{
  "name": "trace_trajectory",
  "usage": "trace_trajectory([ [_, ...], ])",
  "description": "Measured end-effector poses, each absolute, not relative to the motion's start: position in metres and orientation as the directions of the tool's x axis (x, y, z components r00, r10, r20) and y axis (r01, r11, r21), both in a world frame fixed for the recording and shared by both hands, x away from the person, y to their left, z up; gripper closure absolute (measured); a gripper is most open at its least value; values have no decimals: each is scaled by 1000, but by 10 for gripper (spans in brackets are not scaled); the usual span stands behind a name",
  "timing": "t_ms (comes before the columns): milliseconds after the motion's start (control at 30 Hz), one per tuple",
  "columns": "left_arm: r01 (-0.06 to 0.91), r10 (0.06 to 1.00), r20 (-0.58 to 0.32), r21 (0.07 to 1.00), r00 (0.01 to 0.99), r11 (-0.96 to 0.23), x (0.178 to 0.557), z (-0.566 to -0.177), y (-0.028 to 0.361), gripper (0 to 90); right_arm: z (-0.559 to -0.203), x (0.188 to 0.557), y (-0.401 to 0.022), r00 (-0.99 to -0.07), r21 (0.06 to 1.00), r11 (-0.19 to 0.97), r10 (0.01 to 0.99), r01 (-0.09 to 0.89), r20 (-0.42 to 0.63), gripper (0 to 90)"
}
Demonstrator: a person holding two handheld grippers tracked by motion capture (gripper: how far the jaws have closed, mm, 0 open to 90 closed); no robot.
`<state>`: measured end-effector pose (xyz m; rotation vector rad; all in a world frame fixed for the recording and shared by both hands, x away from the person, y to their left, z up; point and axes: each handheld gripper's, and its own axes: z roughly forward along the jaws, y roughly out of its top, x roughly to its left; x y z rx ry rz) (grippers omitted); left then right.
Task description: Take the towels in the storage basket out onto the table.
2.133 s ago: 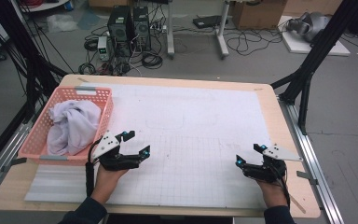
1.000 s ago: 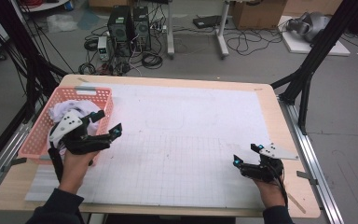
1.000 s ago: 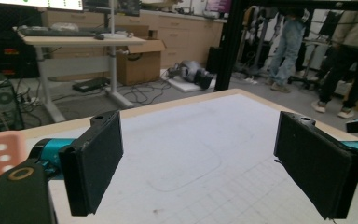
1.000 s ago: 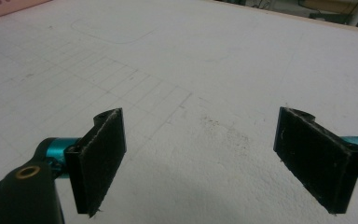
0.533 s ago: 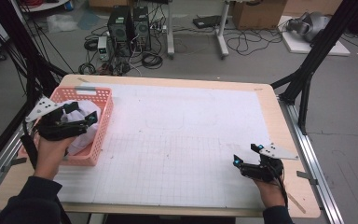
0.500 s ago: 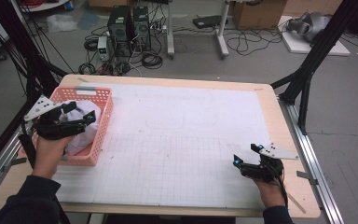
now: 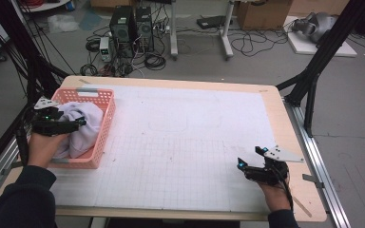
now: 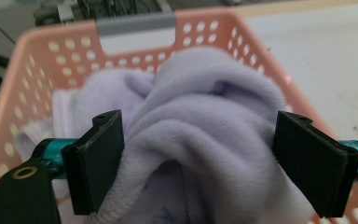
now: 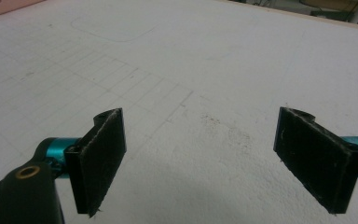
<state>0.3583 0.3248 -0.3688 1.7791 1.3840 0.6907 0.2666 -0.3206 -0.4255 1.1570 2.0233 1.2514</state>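
Note:
A pink plastic basket (image 7: 102, 97) stands at the table's left edge with a crumpled pale lilac cloth (image 7: 83, 126) in it. My left gripper (image 7: 73, 124) is over the basket, open, its jaws straddling a raised fold of the cloth (image 8: 200, 126) without closing on it. The basket's perforated far wall (image 8: 70, 51) rises behind the fold. My right gripper (image 7: 253, 159) rests near the table's front right, open, with nothing but the white gridded mat (image 9: 200, 79) between its jaws.
The white gridded mat (image 7: 190, 128) covers most of the wooden table (image 7: 294, 142). Black frame legs (image 7: 313, 71) stand at the right and left. Computers and cables (image 7: 133, 23) lie on the floor beyond the far edge.
My left gripper has travelled from the front middle of the mat leftward to the basket and now sits over the cloth. The right gripper has stayed put.

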Motion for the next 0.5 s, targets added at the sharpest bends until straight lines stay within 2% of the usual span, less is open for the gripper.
trace_trajectory([
  [100, 620, 969, -58, 778, 239, -106, 368, -378, 328, 165, -426, 267, -321, -521, 888, 225, 853, 401, 19, 154],
  [167, 633, 971, -52, 766, 235, -112, 371, -380, 328, 167, -426, 267, -321, -521, 888, 226, 853, 400, 18, 154],
  [233, 702, 976, -57, 704, 210, -110, 380, -386, 328, 163, -426, 267, -321, -521, 886, 224, 853, 405, 22, 154],
  [267, 702, 976, -57, 704, 210, -110, 380, -386, 328, 162, -426, 267, -321, -521, 887, 224, 853, 404, 22, 154],
  [333, 753, 978, -24, 642, 206, -143, 388, -394, 324, 159, -426, 267, -321, -521, 888, 226, 853, 401, 18, 155],
  [400, 770, 978, -21, 620, 209, -151, 390, -397, 323, 153, -426, 267, -321, -521, 888, 226, 853, 400, 17, 154],
  [433, 809, 975, -31, 565, 219, -164, 395, -405, 321, 155, -426, 267, -322, -520, 887, 224, 854, 403, 20, 154],
  [500, 821, 975, -39, 547, 220, -164, 397, -410, 320, 137, -426, 267, -322, -518, 888, 225, 855, 402, 18, 155],
])
